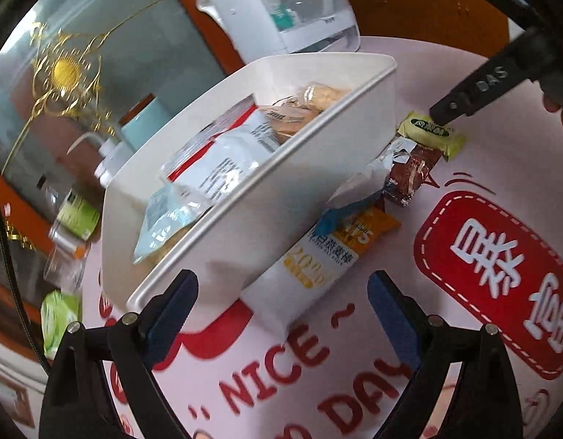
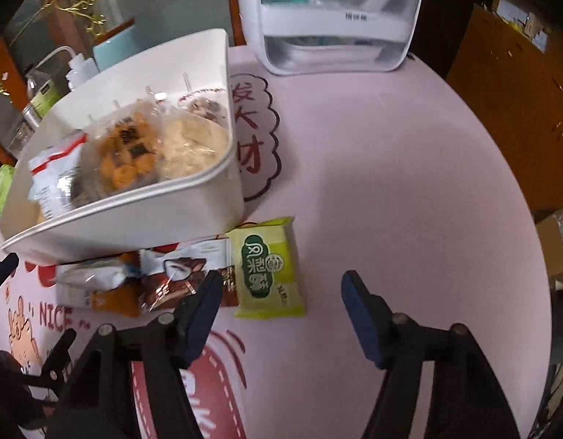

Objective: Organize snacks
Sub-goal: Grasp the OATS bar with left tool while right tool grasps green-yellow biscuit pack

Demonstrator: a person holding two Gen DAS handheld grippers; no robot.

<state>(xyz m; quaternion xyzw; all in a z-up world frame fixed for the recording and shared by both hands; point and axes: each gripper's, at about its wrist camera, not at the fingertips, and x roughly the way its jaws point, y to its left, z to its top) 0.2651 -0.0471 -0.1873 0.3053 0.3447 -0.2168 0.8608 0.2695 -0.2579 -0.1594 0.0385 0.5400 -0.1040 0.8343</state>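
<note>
Pink and round, the bench (image 2: 409, 168) has red words and cartoon pictures printed on it; a white bin (image 1: 318, 168) sits on the bench, and inside it are a white and red snack bag (image 1: 222, 157), a clear pack of orange crackers (image 2: 129, 153) and a pack of pale puffy snacks (image 2: 193, 146).

Just beside the bin, on the bench, lie more snacks in a row; a green pastry packet (image 2: 268, 270) is at one end, a brown chocolate packet (image 2: 182, 278) touches it, and a white and orange oat bar (image 1: 318, 259) lies partly under the bin's edge.

The left gripper (image 1: 281, 314) is spread wide and holds nothing; it hangs near the bin's corner and the oat bar; the right gripper (image 2: 281, 307) is spread wide too, with nothing in it, and its left finger covers part of the chocolate packet.

Behind the bin stands a clear water tank with a white band (image 2: 336, 18); bottles (image 1: 76, 216) stand far off to the left.
</note>
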